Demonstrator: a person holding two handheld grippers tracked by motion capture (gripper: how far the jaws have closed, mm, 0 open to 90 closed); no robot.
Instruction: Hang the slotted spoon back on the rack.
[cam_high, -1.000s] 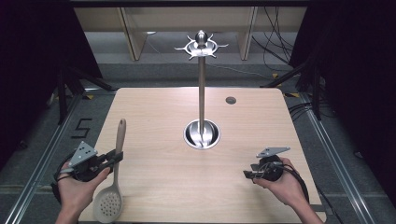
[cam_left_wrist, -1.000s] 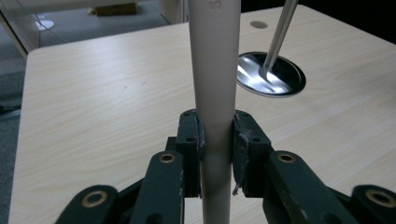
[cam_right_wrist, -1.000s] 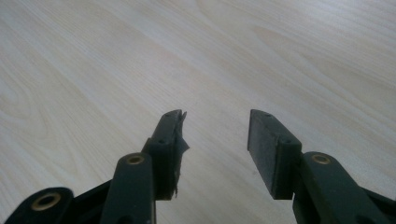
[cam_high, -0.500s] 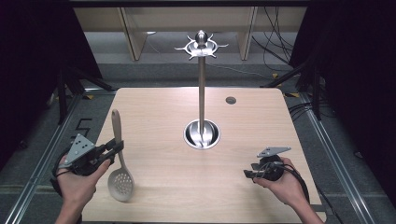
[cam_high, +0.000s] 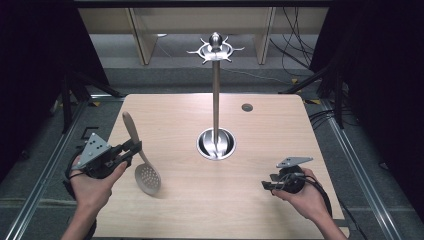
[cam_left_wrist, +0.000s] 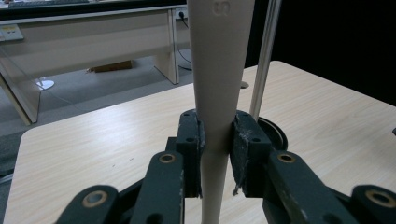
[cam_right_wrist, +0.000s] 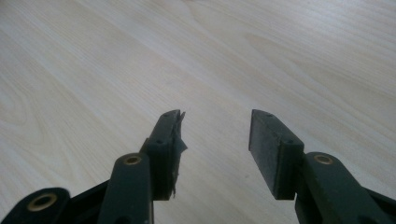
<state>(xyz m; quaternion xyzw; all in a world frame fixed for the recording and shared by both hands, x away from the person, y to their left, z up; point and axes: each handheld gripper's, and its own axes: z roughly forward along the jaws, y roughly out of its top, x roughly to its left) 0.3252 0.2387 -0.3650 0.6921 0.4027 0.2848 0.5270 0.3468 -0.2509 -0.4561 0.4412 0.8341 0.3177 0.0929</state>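
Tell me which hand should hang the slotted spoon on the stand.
Left, probably. Its tool already clamps the slotted spoon by the handle, lifted, facing the stand. The right tool is open and empty.

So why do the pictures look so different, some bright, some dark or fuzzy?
High view: the pale wooden table is brightly lit amid dark surroundings, with glare near the shiny metal stand's round base. Left gripper view: the beige plastic skimmer handle sits so close it looks soft, as do the desks behind. Right gripper view: even light, wood grain slightly blurred.
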